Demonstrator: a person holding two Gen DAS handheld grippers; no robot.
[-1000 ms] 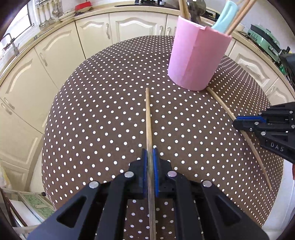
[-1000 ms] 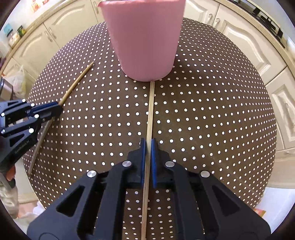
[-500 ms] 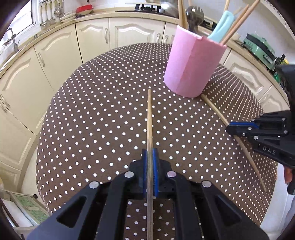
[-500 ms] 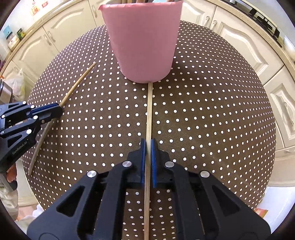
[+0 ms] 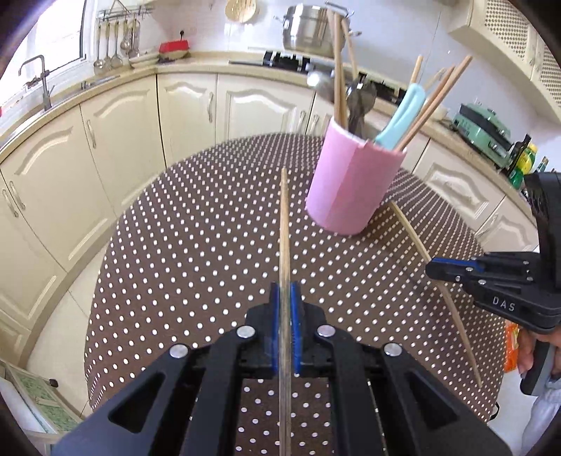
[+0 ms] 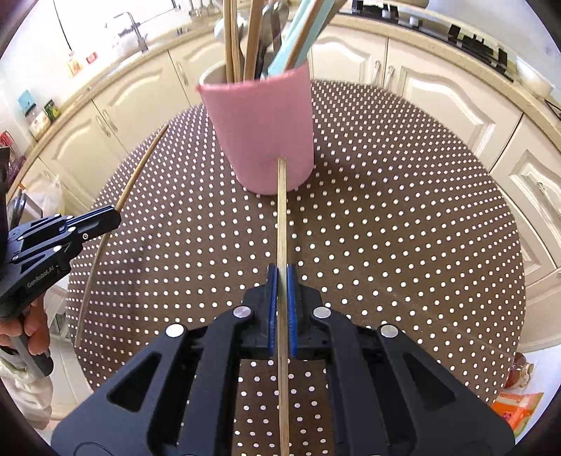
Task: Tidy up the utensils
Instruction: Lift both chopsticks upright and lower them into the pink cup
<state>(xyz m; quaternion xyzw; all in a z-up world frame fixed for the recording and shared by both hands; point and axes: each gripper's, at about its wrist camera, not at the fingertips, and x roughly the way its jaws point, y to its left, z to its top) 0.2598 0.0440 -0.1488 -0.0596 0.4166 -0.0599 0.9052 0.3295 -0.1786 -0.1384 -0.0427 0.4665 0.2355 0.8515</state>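
Observation:
A pink utensil holder (image 5: 352, 187) stands on the dotted table, with several wooden sticks, a light blue handle and metal utensils in it; it also shows in the right wrist view (image 6: 261, 135). My left gripper (image 5: 285, 293) is shut on a wooden chopstick (image 5: 284, 224), lifted above the table, left of the holder. My right gripper (image 6: 281, 273) is shut on a second wooden chopstick (image 6: 281, 207), its tip in front of the holder's lower wall. Each gripper shows in the other's view, left gripper (image 6: 112, 215), right gripper (image 5: 433, 270).
The round table has a brown cloth with white dots (image 5: 196, 252). Cream kitchen cabinets (image 5: 115, 115) ring it, with a sink, hanging ladles, a steel pot (image 5: 310, 26) and a green appliance (image 5: 485, 128) on the counter. An orange packet (image 6: 515, 408) lies on the floor.
Both grippers have risen from the table with their chopsticks and tilted up. The holder now looks lower and farther in both views.

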